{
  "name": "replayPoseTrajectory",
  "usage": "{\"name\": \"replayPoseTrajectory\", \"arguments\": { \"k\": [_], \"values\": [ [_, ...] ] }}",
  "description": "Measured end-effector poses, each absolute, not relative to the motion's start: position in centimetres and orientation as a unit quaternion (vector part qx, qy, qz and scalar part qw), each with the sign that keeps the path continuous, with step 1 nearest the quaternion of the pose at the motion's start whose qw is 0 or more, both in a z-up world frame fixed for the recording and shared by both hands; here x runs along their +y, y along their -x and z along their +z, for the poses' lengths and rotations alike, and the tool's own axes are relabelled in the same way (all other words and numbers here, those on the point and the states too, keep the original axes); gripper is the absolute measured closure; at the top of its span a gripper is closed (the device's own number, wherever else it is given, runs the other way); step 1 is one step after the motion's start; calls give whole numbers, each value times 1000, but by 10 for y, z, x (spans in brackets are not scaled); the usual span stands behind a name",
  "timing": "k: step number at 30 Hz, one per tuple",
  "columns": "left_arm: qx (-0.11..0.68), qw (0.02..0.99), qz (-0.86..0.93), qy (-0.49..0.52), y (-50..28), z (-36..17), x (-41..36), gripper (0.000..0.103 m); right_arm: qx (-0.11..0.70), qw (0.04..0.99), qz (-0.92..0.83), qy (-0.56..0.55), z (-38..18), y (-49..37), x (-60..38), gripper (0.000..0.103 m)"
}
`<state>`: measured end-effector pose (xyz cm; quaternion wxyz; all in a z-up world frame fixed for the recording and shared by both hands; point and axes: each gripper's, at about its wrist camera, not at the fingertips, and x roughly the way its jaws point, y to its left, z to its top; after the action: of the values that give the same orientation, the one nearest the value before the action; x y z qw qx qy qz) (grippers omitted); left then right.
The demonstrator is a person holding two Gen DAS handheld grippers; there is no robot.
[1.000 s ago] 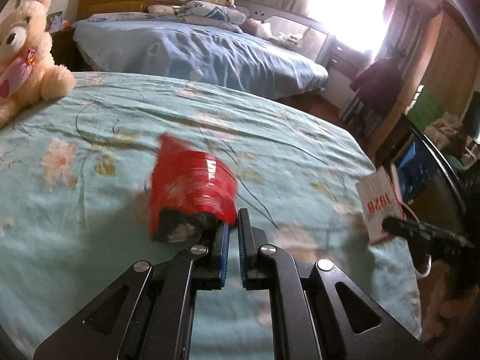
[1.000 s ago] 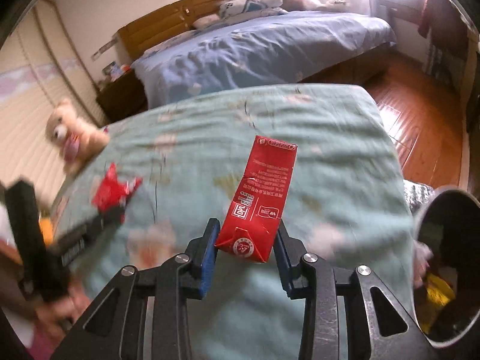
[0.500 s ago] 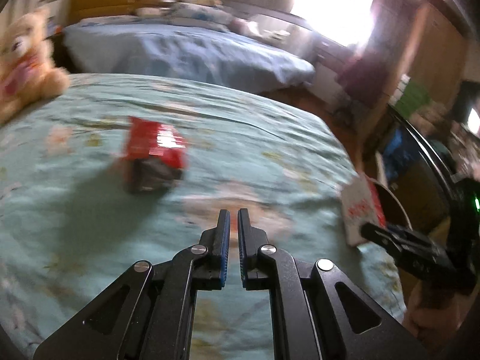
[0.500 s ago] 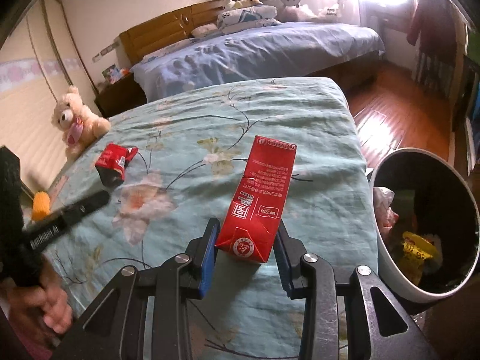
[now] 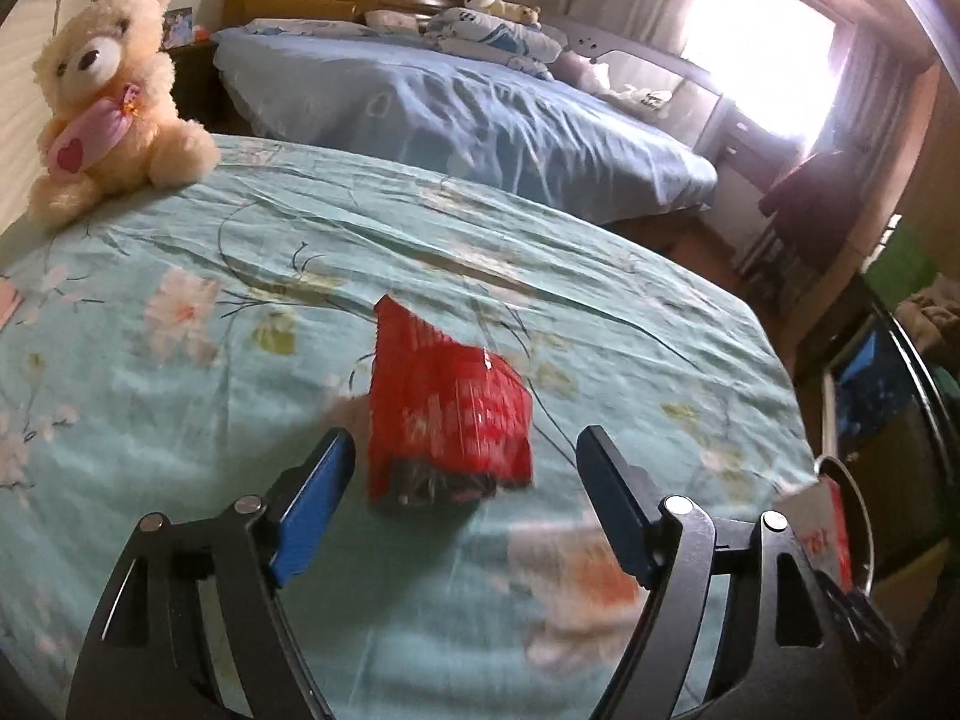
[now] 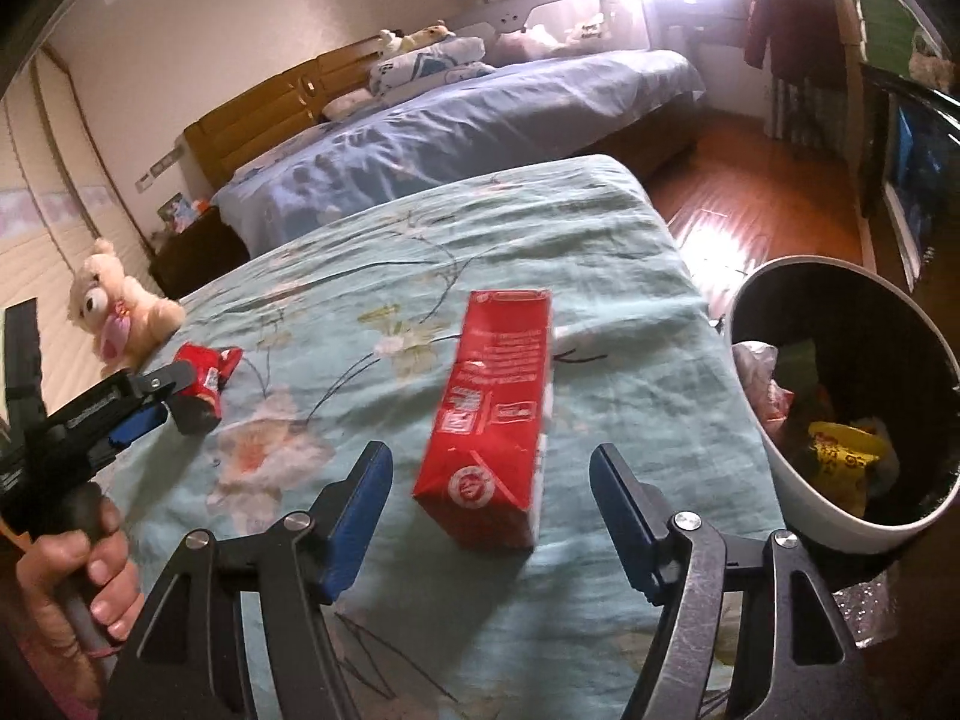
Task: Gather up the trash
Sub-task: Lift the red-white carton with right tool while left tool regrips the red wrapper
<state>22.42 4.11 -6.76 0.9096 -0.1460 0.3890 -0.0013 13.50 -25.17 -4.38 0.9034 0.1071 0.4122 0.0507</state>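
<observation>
While both tongs are opening, we note left tongs (image 5: 465, 456) straddling a red wrapper (image 5: 447, 414), right tongs (image 6: 492, 474) straddling a red carton (image 6: 489, 414); neither gripped.

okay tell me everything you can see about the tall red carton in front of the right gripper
The red carton is a slim rectangular drink box of printed card, with white text and a round white logo on its folded near end. It lies lengthwise on the floral bedspread, pointing away. It sits between the opening jaws of the right gripper, pads clear of it, beside the trash bin.
</observation>
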Motion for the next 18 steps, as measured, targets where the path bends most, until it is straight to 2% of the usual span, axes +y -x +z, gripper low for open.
{"name": "replayPoseTrajectory", "arguments": {
  "k": [1,2,3,5,7,8,9,18],
  "values": [
    [392,909,3,143,-229,-70,41,31,414,902,49,-110,-44,-135,-253,34],
    [394,908,3,141,-232,-72,40,48,415,902,48,-113,-45,-135,-255,39],
    [399,906,-1,139,-236,-74,39,61,416,901,48,-114,-45,-135,-257,52],
    [402,904,-9,143,-239,-77,39,69,420,898,52,-117,-47,-136,-259,70],
    [401,906,-10,140,-238,-78,39,83,419,898,56,-120,-47,-134,-261,70],
    [402,905,-14,140,-238,-79,39,97,418,899,57,-119,-46,-133,-261,71],
    [405,903,-17,141,-238,-80,39,101,415,900,60,-120,-45,-132,-261,72],
    [402,903,-62,140,-209,-75,18,102,400,905,76,-126,-32,-118,-274,72]
  ]
}}
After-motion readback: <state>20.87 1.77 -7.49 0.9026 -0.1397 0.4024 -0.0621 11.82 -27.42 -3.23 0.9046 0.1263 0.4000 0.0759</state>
